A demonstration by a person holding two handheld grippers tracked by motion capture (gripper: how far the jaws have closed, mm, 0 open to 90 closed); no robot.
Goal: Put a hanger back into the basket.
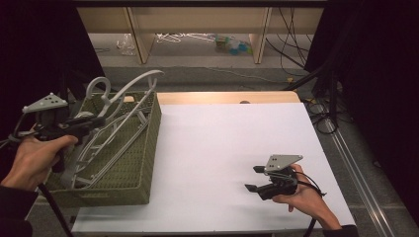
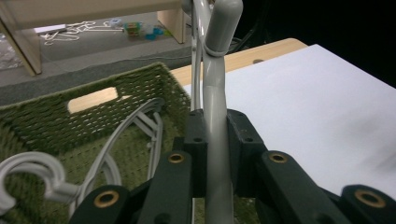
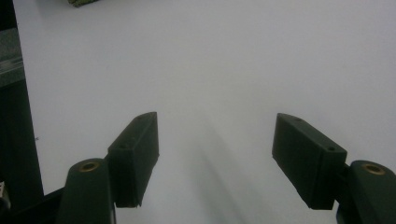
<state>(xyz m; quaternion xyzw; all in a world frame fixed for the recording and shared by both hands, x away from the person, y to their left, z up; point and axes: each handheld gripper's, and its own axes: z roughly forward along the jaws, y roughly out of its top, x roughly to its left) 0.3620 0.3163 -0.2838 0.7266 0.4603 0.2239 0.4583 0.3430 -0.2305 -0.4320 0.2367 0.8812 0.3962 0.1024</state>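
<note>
Hanger [image 2: 215, 140], grey and plastic, stands clamped between the jaws of the left gripper [image 2: 215, 140]; in the left gripper view its bar runs straight up between the two black pads, which press on it from both sides. From the high view, the left gripper [image 1: 99, 120] sits over the left side of a green woven basket [image 1: 143, 163] at the left edge of the table, and the held hanger [image 1: 131, 86] arches up and out above the basket's far rim. More grey hangers [image 1: 99, 153] lie slanted inside the basket, one with its hook [image 2: 32, 175] curled at the near left in the left gripper view. The right gripper [image 1: 254, 178] rests low over the white table top [image 1: 222, 143] at the near right, well apart from the basket, its jaws spread wide with bare white surface between them.
</note>
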